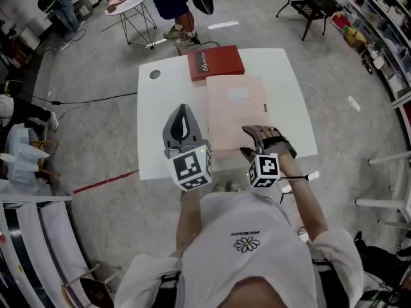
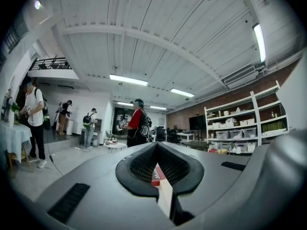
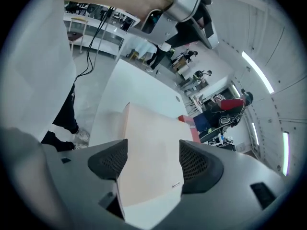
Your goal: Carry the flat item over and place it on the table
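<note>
My right claw (image 1: 258,141) stands open at the near right corner of the pale pink flat item (image 1: 234,111), which lies on the white table (image 1: 290,101) just before a red box (image 1: 216,63), while my left claw (image 1: 183,117) is closed beside its left edge.

Open workshop, lit from above
Grey concrete floor (image 1: 96,127), long ceiling lights (image 2: 128,80), shelves (image 2: 240,123) against a brick wall (image 2: 273,78) — a round side table (image 1: 131,2) nearby.
</note>
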Tool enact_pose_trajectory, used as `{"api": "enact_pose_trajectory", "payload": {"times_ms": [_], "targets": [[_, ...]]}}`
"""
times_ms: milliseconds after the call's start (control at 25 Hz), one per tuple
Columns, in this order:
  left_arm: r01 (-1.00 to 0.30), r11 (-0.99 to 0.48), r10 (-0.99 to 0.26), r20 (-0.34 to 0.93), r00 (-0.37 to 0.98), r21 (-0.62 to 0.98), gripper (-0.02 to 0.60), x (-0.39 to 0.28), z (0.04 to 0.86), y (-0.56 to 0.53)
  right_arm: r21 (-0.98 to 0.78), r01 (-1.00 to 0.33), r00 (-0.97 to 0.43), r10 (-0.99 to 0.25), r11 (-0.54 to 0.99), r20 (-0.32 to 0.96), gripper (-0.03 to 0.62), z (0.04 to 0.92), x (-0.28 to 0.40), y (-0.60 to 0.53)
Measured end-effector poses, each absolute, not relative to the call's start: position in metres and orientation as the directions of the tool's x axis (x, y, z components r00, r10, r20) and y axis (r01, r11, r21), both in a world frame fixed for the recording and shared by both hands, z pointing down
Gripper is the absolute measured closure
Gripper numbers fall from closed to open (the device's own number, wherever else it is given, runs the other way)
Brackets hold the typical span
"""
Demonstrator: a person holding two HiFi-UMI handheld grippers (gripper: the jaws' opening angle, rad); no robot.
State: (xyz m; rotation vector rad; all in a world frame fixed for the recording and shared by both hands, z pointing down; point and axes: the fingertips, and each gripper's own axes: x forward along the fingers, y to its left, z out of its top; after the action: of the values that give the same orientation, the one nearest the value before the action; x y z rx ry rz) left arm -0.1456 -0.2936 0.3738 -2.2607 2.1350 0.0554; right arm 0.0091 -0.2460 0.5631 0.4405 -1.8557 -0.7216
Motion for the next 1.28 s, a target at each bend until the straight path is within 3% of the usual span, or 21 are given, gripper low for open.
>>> {"api": "enact_pose_trajectory", "payload": {"times_ms": [120,240,400,520,720,800,880,1280], "targets": [[-0.998,-0.066,-0.996,-0.060,0.066,-0.004,0.566,-0.141,0.368,-0.294,0.725,-0.055,-0.395,-0.682,0.686,0.615,0.265,0.532,0.009,-0.269],[-0.997,-0.075,-0.995,-0.069,0.076,-0.010,0.566,-0.137,0.364,-0.294,0.743,-0.279,-0.408,-0.776,0.608,0.482,0.264,0.486,0.011,-0.299],[-0.996,-0.092,-0.993,-0.069,0.093,-0.016,0.566,-0.129,0.362,-0.293,0.590,-0.615,-0.474,-0.843,0.523,0.254,0.264,0.405,0.016,-0.322],[-0.994,-0.104,-0.992,-0.069,0.105,-0.023,0.566,-0.122,0.360,-0.292,0.470,-0.762,-0.451,-0.886,0.445,0.107,0.266,0.362,0.025,-0.330],[-0.993,-0.109,-0.990,-0.084,0.112,-0.036,0.566,-0.121,0.349,-0.291,0.319,-0.869,-0.399,-0.917,0.377,-0.004,0.292,0.335,0.030,-0.326],[-0.993,-0.116,-0.989,-0.084,0.118,-0.030,0.566,-0.119,0.347,-0.291,0.192,-0.913,-0.369,-0.929,0.359,-0.021,0.484,0.335,0.037,-0.325],[-0.992,-0.127,-0.989,-0.079,0.128,-0.019,0.566,-0.115,0.348,-0.291,0.117,-0.937,-0.333,-0.942,0.328,-0.027,0.563,0.340,0.045,-0.322],[-0.989,-0.132,-0.986,-0.091,0.137,-0.063,0.566,-0.112,0.346,-0.283,0.140,-0.947,-0.294,-0.956,0.288,-0.023,0.583,0.364,0.047,-0.307]]}}
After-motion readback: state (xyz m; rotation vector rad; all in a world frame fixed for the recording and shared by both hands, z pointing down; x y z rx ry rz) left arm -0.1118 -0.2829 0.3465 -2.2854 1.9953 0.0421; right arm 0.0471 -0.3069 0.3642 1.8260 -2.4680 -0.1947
